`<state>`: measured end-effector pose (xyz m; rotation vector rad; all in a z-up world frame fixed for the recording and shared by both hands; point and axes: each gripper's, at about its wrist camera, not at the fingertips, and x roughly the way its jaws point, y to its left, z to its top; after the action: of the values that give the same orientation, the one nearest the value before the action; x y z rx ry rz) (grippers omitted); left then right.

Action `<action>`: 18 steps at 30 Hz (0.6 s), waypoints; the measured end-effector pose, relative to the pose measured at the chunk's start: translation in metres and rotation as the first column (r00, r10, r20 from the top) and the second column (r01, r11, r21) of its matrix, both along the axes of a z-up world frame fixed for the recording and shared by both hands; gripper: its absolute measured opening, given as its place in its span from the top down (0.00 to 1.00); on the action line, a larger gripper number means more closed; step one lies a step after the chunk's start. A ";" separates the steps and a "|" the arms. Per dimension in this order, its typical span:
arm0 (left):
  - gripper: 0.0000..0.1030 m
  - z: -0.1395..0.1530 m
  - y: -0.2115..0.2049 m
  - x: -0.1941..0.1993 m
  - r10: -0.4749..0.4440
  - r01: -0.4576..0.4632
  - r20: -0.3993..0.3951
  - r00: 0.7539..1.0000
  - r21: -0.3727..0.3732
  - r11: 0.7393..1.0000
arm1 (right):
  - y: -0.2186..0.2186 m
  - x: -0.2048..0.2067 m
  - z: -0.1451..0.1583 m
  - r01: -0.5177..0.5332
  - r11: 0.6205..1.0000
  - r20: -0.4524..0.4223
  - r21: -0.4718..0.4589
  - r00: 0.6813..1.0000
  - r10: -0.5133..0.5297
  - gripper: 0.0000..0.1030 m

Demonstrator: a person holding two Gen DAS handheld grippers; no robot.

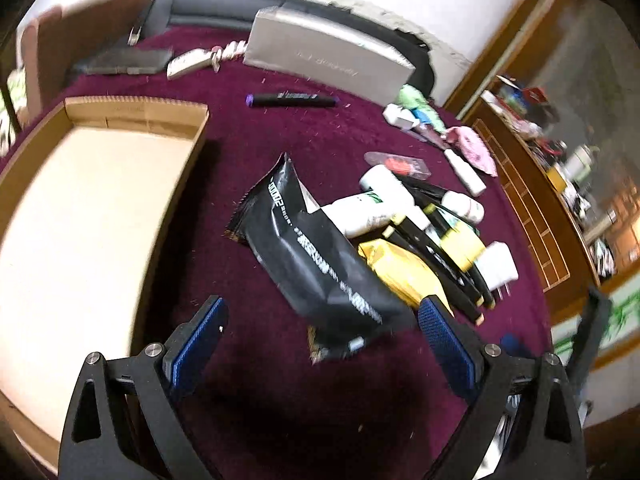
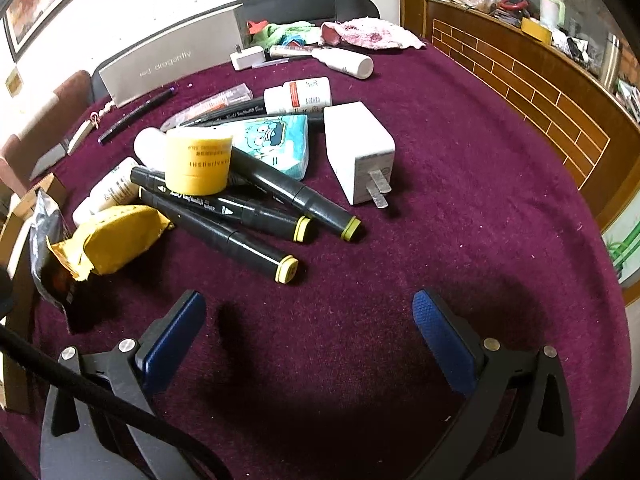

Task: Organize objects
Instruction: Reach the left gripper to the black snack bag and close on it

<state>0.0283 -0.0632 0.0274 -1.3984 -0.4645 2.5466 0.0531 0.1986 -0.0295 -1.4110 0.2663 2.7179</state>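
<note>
A pile of small objects lies on the dark red cloth: a black foil packet point(image 1: 304, 248), a yellow packet point(image 1: 400, 272) point(image 2: 116, 236), three black markers point(image 2: 240, 240) with yellow-green caps, a yellow tub point(image 2: 200, 164), a blue tissue pack point(image 2: 276, 140), white bottles point(image 2: 304, 96) and a white charger plug point(image 2: 356, 152). My left gripper point(image 1: 323, 308) is open wide; the black packet's near end lies between its blue pads point(image 1: 200, 336) without touching them. An open cardboard box point(image 1: 136, 120) sits to its left. My right gripper point(image 2: 308, 300) is open over bare cloth, short of the markers.
A grey carton point(image 1: 328, 56) stands at the back of the table, with a black pen point(image 1: 292, 100) in front of it. A pink cloth point(image 2: 372, 32) and another white plug point(image 2: 248, 58) lie at the far edge. A wooden counter point(image 2: 520, 72) curves along the right.
</note>
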 end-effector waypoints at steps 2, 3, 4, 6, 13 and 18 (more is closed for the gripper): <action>0.10 -0.008 0.006 -0.011 0.007 -0.007 0.027 1.000 0.016 1.000 | 0.000 0.000 0.000 0.000 1.000 -0.002 -0.003 1.000 0.000 0.00; 0.10 -0.013 0.008 -0.020 0.022 -0.022 0.053 0.998 0.008 1.000 | 0.000 0.000 0.000 0.000 1.000 -0.003 -0.006 1.000 0.000 0.00; 0.11 -0.019 0.007 -0.023 0.029 -0.030 0.064 0.998 0.006 1.000 | 0.001 0.000 0.000 0.000 1.000 -0.004 -0.007 1.000 0.000 0.00; 0.24 -0.028 0.008 -0.030 0.050 -0.049 0.095 0.994 -0.010 0.999 | 0.001 0.000 0.000 0.001 1.000 -0.005 -0.012 1.000 -0.001 0.00; 0.61 -0.024 0.021 -0.025 -0.037 0.039 0.047 0.998 -0.027 0.999 | 0.001 -0.001 -0.001 0.001 1.000 -0.004 -0.007 1.000 -0.001 0.00; 0.63 -0.018 0.015 -0.016 -0.052 0.052 0.030 0.998 0.013 0.999 | 0.001 -0.001 -0.001 0.002 1.000 -0.004 -0.005 1.000 -0.002 0.00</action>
<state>0.0126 -0.0478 0.0096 -1.4270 -0.4422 2.4806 0.0523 0.2000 -0.0304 -1.4062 0.2741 2.7206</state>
